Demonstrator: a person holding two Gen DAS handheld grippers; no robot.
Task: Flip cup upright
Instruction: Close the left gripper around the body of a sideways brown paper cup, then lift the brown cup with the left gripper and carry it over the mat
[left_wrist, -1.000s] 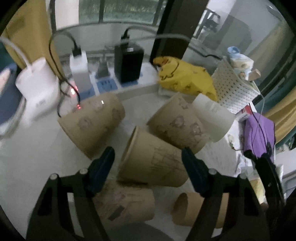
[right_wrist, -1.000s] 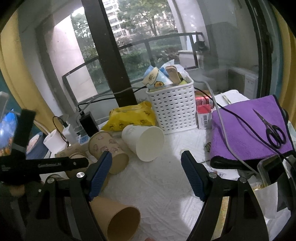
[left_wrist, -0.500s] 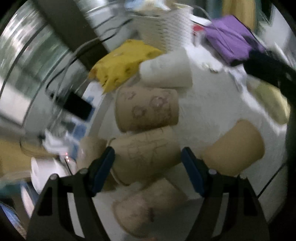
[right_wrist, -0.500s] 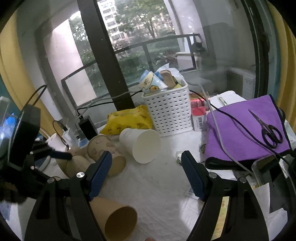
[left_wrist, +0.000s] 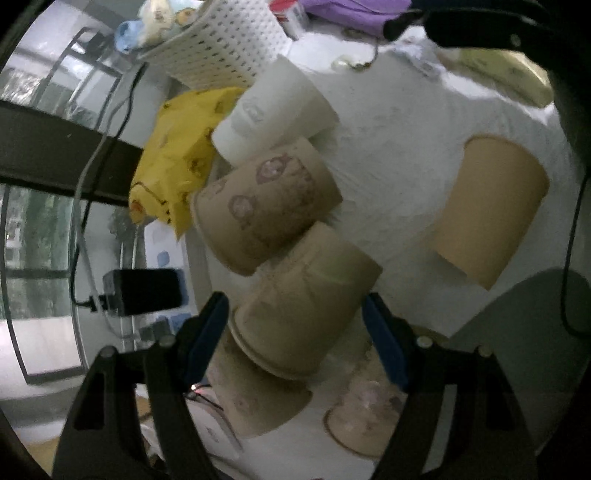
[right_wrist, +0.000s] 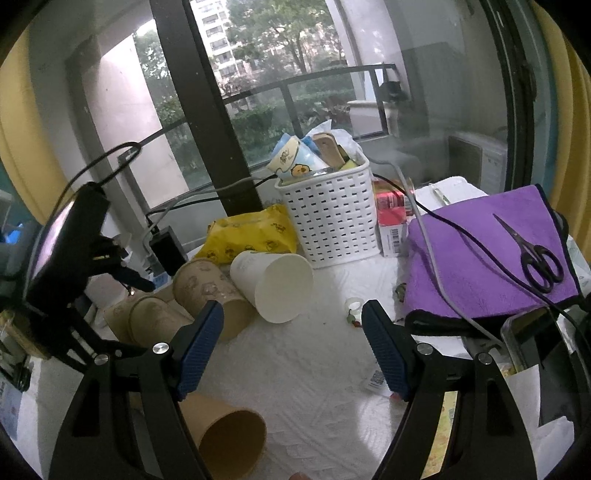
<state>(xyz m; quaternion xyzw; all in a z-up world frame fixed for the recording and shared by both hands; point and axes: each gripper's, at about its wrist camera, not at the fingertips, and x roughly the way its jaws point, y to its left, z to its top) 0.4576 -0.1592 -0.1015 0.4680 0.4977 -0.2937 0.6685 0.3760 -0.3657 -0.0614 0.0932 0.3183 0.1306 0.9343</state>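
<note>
Left gripper (left_wrist: 295, 332) jaws wide, blue pads either side of a tan printed cup (left_wrist: 306, 302) lying on its side; can't tell if the pads touch it, no clear clamp. Two more printed cups lie under/near it, one at lower left (left_wrist: 258, 402) and one at lower right (left_wrist: 365, 413). Beyond it a second printed cup (left_wrist: 266, 206) lies touching it, then a white cup (left_wrist: 273, 110) against that one. Plain brown cup (left_wrist: 491, 210) lies apart to the right on the white cloth (left_wrist: 388, 147). Right gripper (right_wrist: 293, 350) jaws wide, nothing between them, over the cloth; the brown cup (right_wrist: 229, 439) lies mouth toward the camera just below its left finger. Farther back: yellow bag (right_wrist: 251, 236), white basket (right_wrist: 328, 221), purple towel (right_wrist: 480, 254) with scissors (right_wrist: 535, 254) on it.
</note>
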